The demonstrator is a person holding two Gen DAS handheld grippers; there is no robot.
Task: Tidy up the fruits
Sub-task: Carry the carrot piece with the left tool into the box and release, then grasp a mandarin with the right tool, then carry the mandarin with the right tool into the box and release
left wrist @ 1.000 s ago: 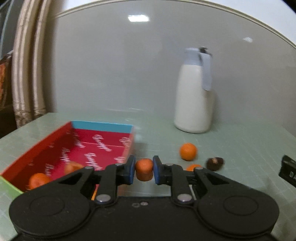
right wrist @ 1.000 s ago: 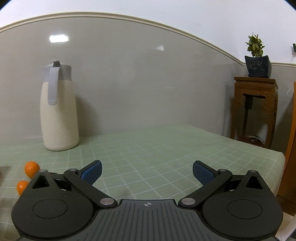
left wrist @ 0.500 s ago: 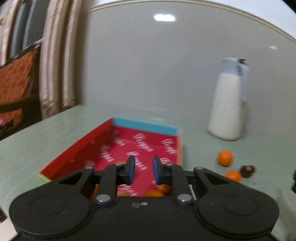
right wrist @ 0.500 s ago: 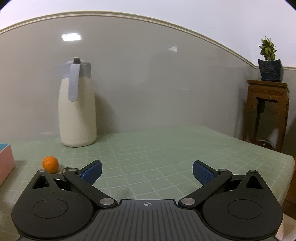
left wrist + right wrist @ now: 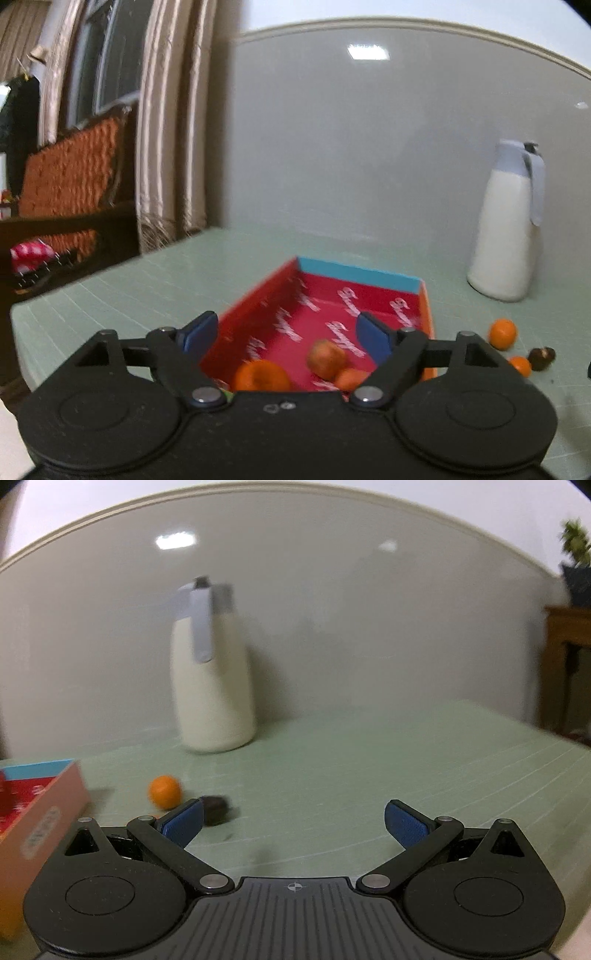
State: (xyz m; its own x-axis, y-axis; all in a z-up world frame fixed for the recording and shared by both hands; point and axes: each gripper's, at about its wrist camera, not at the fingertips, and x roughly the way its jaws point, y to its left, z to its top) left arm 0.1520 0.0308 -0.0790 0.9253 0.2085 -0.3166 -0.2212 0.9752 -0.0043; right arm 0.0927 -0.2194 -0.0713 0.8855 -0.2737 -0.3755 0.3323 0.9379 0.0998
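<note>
My left gripper (image 5: 286, 338) is open and empty above the near end of a red box (image 5: 332, 306) with a blue far wall. Three small oranges lie in the box: one (image 5: 262, 376) at the near left, one (image 5: 326, 359) in the middle, one (image 5: 351, 379) beside it. On the green table right of the box lie two oranges (image 5: 502, 333) (image 5: 520, 365) and a dark fruit (image 5: 541, 357). My right gripper (image 5: 293, 821) is open and empty, facing an orange (image 5: 164, 791) and the dark fruit (image 5: 215, 809) just beyond its left finger. The box edge (image 5: 44, 805) shows at left.
A white thermos jug (image 5: 508, 225) with a grey lid stands at the back of the table near the wall; it also shows in the right wrist view (image 5: 212, 675). A curtain (image 5: 166, 129) and a chair (image 5: 70, 177) are beyond the table's left edge. A wooden stand (image 5: 569, 657) is at far right.
My left gripper carried an orange left over the box, opened, and the orange now lies in the box. My right gripper turned left, bringing the jug, orange and dark fruit toward the centre.
</note>
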